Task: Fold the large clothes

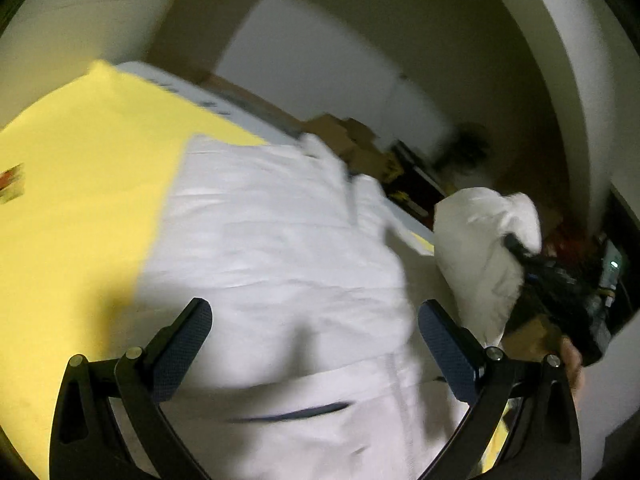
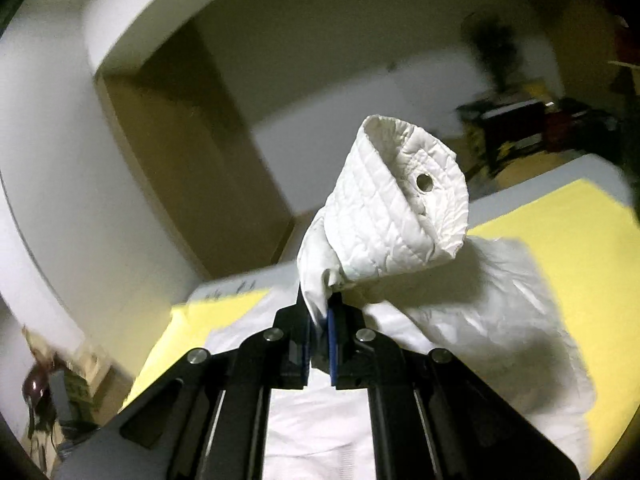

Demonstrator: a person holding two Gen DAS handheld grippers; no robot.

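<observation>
White quilted fabric, a jacket by the look of it, lies spread over the yellow cover of the table, with its body flat in the near middle. The right gripper is pinched tight on a sleeve just below the snap cuff, lifting it clear of the table so it can swing across the body as a fold. The left gripper hovers over the garment with its fingers wide apart and nothing between them, probably ready to pin the body; motion blur makes contact hard to judge. Boxes sit beyond the table's far edge.
</observation>
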